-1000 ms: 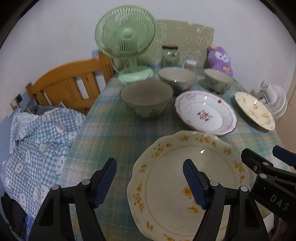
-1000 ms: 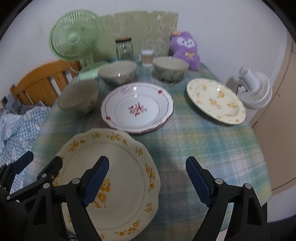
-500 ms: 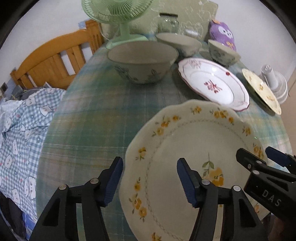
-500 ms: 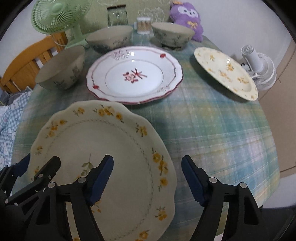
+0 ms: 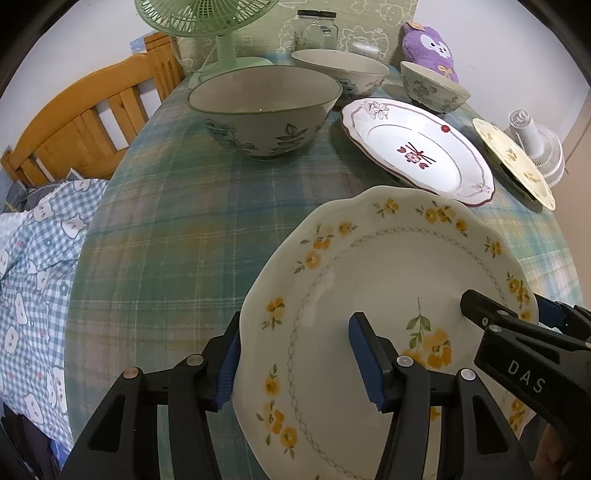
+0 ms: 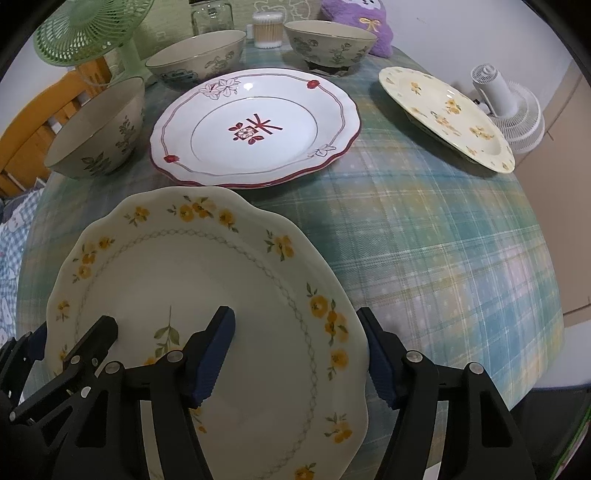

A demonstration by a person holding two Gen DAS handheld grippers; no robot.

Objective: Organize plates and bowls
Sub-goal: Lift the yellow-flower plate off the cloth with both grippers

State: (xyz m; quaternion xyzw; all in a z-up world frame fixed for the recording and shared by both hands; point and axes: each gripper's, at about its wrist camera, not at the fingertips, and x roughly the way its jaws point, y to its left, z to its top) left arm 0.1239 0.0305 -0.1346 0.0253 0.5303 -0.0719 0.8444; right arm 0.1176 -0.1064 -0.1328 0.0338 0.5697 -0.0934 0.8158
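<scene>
A large cream plate with yellow flowers (image 5: 388, 280) (image 6: 199, 280) lies at the near edge of the table. My left gripper (image 5: 295, 354) is open and straddles the plate's left rim, one finger outside, one over the plate. My right gripper (image 6: 299, 354) is open and straddles its right rim the same way. Beyond it lie a white plate with a red rim (image 5: 417, 147) (image 6: 255, 125), a smaller yellow-flowered plate (image 5: 513, 158) (image 6: 447, 110) and three leaf-patterned bowls (image 5: 266, 107) (image 6: 96, 129).
A plaid cloth (image 6: 424, 229) covers the table. At the back stand a green fan (image 5: 207, 22), a glass jar (image 5: 317, 26), a cotton swab cup (image 6: 266, 31) and a purple plush (image 5: 428, 48). A white fan (image 6: 509, 110) is off the right edge, a wooden bed frame (image 5: 85, 125) left.
Both grippers have moved forward and down onto the near yellow-flowered plate; each now has the plate's rim between its fingers. Jaws have narrowed slightly.
</scene>
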